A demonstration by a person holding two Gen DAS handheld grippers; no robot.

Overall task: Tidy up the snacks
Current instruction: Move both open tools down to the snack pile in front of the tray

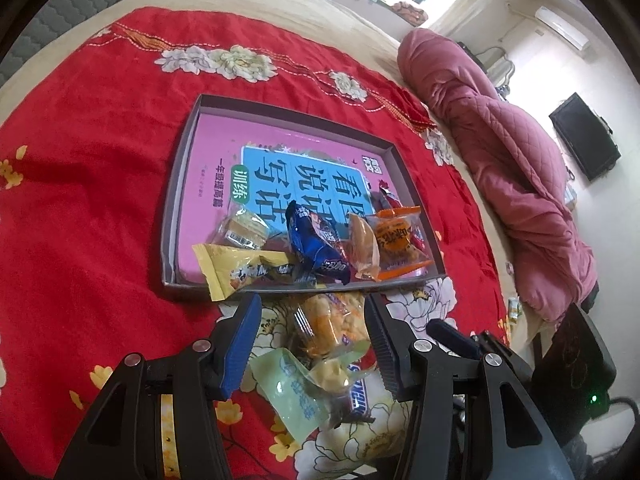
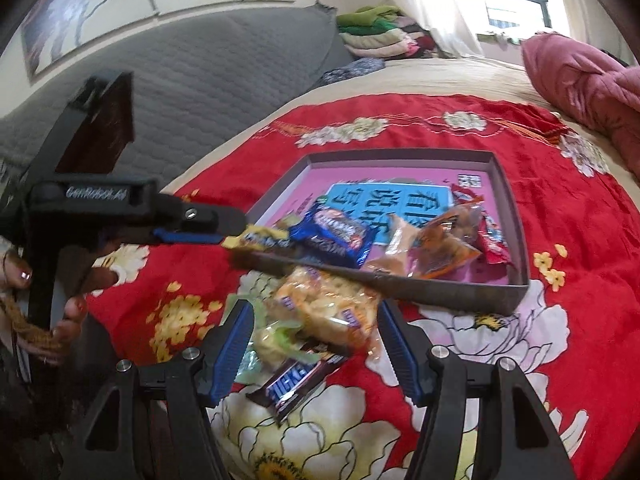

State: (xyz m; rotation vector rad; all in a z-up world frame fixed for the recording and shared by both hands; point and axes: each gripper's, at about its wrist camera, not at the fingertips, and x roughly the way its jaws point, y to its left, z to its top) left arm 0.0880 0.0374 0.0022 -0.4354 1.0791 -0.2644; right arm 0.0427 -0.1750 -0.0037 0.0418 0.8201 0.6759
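A grey tray (image 1: pixel 304 120) (image 2: pixel 400 156) lies on the red floral cloth, lined with a pink book (image 1: pixel 224 148). Its near end holds a yellow packet (image 1: pixel 228 268) (image 2: pixel 260 236) hanging over the rim, a blue packet (image 1: pixel 316 240) (image 2: pixel 336 232), an orange packet (image 1: pixel 394 236) (image 2: pixel 448 240) and a red one (image 2: pixel 492 240). Outside the tray lie an orange cracker packet (image 1: pixel 320 320) (image 2: pixel 324 304), a pale green packet (image 1: pixel 296 388) and a Snickers bar (image 1: pixel 360 396) (image 2: pixel 292 384). My left gripper (image 1: pixel 312 308) (image 2: pixel 240 224) is open over them. My right gripper (image 2: pixel 314 312) is open; the crackers show between its fingers, unpressed.
A rolled pink quilt (image 1: pixel 500 152) (image 2: pixel 580 72) lies along the bed's right side. A grey padded headboard (image 2: pixel 200 80) and folded clothes (image 2: pixel 372 32) stand behind. A person's hand (image 2: pixel 72 304) holds the left gripper's handle. A finger of the right gripper (image 1: pixel 450 334) shows beside the left one.
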